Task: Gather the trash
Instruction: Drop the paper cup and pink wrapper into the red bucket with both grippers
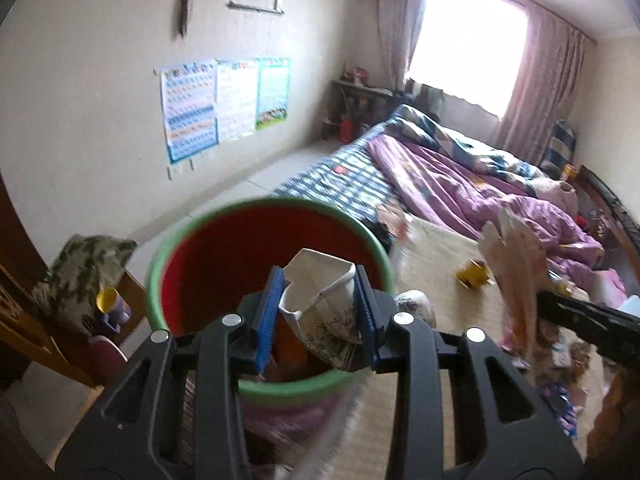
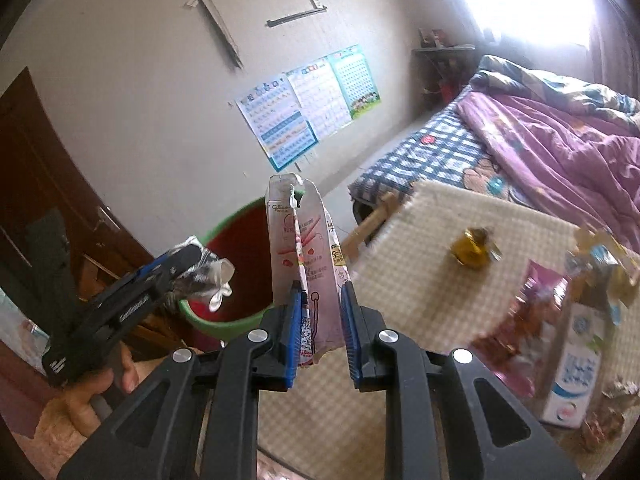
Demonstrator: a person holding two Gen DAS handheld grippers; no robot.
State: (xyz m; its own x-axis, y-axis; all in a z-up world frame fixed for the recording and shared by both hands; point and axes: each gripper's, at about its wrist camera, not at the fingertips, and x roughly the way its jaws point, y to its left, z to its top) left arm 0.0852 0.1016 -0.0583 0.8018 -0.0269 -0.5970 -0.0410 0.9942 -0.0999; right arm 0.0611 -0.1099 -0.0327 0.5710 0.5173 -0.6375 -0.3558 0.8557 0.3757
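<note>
My left gripper (image 1: 318, 314) is shut on a crushed white paper cup (image 1: 320, 300) with a dark printed pattern, held over the mouth of a red bin with a green rim (image 1: 256, 264). The right wrist view shows that gripper (image 2: 188, 268) at the left, the cup (image 2: 212, 280) hanging above the bin (image 2: 236, 276). My right gripper (image 2: 320, 320) is shut on a pink and white snack wrapper (image 2: 304, 248) that stands upright between its blue pads. The left wrist view shows the wrapper (image 1: 516, 264) raised at the right, above the mat.
A beige woven mat (image 2: 420, 280) holds a small yellow piece of trash (image 2: 472, 252), a white and blue milk carton (image 2: 576, 372) and several loose wrappers (image 2: 532, 300). Behind it lies a bed with purple bedding (image 1: 480, 184). A wooden chair (image 1: 60, 300) stands left of the bin.
</note>
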